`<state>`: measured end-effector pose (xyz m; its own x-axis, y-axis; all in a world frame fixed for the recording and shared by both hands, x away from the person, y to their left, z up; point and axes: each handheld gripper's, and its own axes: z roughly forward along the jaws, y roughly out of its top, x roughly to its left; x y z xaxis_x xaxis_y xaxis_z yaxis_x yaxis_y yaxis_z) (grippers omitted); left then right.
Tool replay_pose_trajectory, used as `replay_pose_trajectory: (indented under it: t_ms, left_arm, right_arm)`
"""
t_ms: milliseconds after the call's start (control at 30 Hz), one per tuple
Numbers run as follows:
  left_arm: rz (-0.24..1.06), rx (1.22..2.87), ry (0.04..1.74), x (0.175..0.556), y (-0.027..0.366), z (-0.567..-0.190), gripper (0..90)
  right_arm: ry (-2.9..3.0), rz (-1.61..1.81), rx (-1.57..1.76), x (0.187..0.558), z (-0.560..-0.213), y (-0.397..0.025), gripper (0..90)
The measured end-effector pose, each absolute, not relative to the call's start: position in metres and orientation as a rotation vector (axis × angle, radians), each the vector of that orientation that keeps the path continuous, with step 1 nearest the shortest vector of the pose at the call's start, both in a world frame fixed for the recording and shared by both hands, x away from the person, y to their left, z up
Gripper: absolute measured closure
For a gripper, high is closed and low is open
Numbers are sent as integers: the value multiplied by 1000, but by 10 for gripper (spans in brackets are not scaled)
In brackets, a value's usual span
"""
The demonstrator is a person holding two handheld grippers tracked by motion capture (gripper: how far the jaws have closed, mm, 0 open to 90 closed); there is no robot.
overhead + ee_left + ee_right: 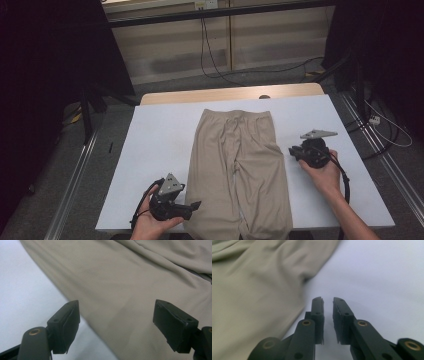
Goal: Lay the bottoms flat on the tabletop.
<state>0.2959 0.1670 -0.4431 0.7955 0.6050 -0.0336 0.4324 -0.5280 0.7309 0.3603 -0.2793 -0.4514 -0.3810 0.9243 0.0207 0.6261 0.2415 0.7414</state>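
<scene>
Left hand-held gripper (192, 205) spread wide at trousers (239, 170) edge, right hand-held gripper (292, 152) nearly closed, empty, beside trousers on white bench (155, 150)

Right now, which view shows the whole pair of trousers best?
The high view: the beige trousers lie flat along the white table, waistband at the far end, both legs visible. The left gripper view gives a close stretch of one leg's fabric and edge; the right gripper view shows a wrinkled edge beside bare table.
</scene>
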Motion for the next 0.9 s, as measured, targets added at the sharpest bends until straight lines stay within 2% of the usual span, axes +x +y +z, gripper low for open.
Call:
replay_pose_trajectory:
  t_ms: [100,267,433,500,533,567,600,733,800,833,900]
  left_arm:
    - [287,2214,766,296,166,-443,222]
    - [291,2216,767,297,165,-443,222]
    - [297,2253,791,299,165,-447,255]
    - [304,2293,801,300,165,-450,328]
    - [310,2316,814,301,164,-452,363]
    - [300,2321,821,301,164,-453,397]
    - [301,2317,832,301,165,-452,402]
    - [307,2315,856,302,168,-451,533]
    - [254,2308,873,303,171,-449,701]
    - [212,2303,879,303,173,-449,873]
    - [207,2310,887,301,174,-448,900]
  right_arm:
    - [2153,994,1369,328,-448,-274,715]
    - [2265,1071,1257,280,-442,-253,690]
    - [2391,968,1216,252,-455,-232,593]
    - [2397,947,1182,247,-455,-227,630]
    - [2401,933,1162,245,-455,-225,717]
    - [2411,946,1170,244,-455,-225,841]
    - [2422,954,1168,243,-455,-226,897]
    - [2421,943,1185,238,-453,-232,900]
    - [2421,936,1181,236,-453,-234,900]
    - [2419,935,1185,235,-453,-235,900]
    - [2412,934,1197,235,-452,-236,900]
